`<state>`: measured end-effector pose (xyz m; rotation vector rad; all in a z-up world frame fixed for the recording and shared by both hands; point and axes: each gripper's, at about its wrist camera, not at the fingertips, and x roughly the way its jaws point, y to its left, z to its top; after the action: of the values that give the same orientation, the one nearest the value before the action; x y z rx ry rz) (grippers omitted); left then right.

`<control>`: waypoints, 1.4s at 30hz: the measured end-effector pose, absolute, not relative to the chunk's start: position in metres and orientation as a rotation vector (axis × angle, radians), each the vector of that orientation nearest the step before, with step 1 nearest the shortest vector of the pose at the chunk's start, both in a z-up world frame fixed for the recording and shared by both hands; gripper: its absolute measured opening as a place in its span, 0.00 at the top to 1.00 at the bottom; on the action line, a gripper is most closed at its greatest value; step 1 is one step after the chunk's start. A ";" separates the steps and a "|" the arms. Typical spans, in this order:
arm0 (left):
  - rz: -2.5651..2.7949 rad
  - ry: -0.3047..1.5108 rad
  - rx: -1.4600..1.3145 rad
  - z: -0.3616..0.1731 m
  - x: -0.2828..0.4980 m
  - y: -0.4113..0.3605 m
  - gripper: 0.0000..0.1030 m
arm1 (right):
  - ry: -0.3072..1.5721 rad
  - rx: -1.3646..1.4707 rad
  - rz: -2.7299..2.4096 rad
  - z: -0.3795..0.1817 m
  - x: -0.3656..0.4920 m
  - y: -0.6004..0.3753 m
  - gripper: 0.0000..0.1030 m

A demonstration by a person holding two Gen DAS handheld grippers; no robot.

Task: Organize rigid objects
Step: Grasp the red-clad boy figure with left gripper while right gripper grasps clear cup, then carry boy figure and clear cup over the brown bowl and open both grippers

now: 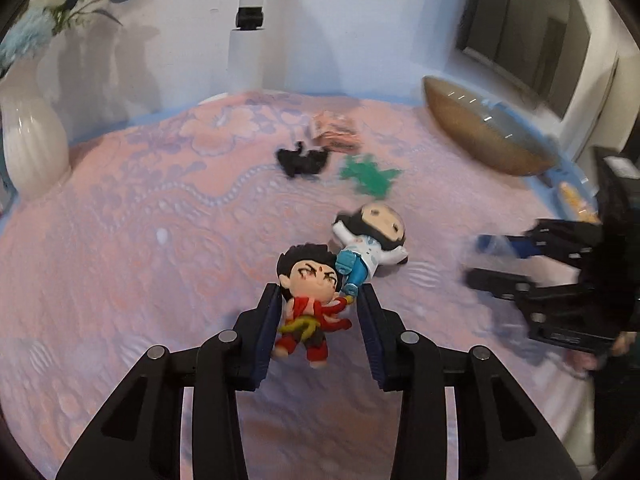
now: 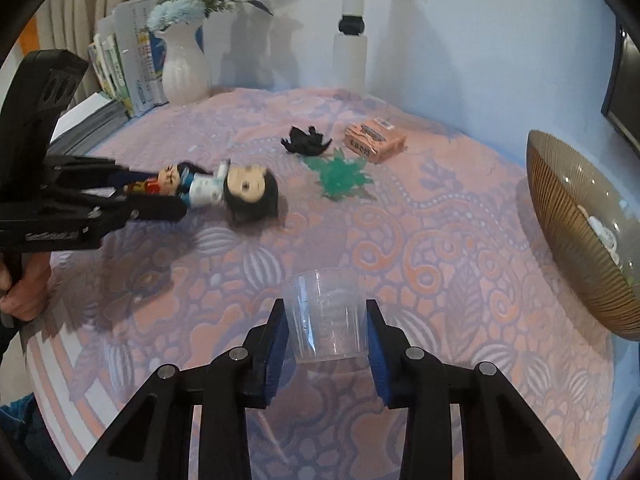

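Note:
A red-robed figurine [image 1: 310,300] lies between the open fingers of my left gripper [image 1: 318,300], touching the left pad, apart from the right one. A white-and-blue doll [image 1: 370,240] lies just beyond it, its foot against the figurine. In the right wrist view both show at left: the figurine [image 2: 160,182], the doll [image 2: 236,190], the left gripper [image 2: 120,200]. My right gripper [image 2: 326,316] is shut on a clear plastic cup [image 2: 326,316], held just above the cloth. The right gripper [image 1: 520,272] shows blurred in the left view.
A black toy [image 2: 306,142], a green spiky toy [image 2: 340,176] and a pink box [image 2: 374,140] lie farther back. A ribbed brown bowl [image 2: 576,240] stands at right with small items inside. A white vase [image 2: 184,68] with flowers and books stand at back left.

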<state>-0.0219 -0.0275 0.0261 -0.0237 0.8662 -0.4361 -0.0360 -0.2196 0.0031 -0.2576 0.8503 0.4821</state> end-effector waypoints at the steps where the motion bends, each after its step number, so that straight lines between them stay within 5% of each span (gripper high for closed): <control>1: -0.442 0.857 -0.027 0.029 -0.026 -0.028 0.65 | 0.847 -0.258 0.484 0.003 -0.037 -0.220 0.65; 7: -0.412 0.907 0.015 0.018 -0.034 -0.031 0.65 | 0.863 -0.238 0.466 0.002 -0.036 -0.224 0.65; 14: -0.344 0.915 0.187 0.011 -0.048 -0.038 0.53 | 0.878 -0.250 0.461 -0.001 -0.035 -0.221 0.65; 28: -0.363 0.856 0.169 0.017 -0.037 -0.044 0.65 | 0.793 -0.241 0.476 0.010 -0.045 -0.224 0.65; 36: -0.423 0.722 0.092 0.087 -0.035 -0.052 0.65 | 0.761 -0.003 0.481 0.037 -0.039 -0.267 0.65; 42: -0.520 0.602 0.116 0.158 0.011 -0.122 0.65 | 0.615 0.058 0.253 0.113 -0.041 -0.342 0.65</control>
<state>0.0112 -0.1219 0.1584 0.1156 0.6015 -0.5198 -0.0413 -0.3418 0.1128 0.0584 0.6154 0.2525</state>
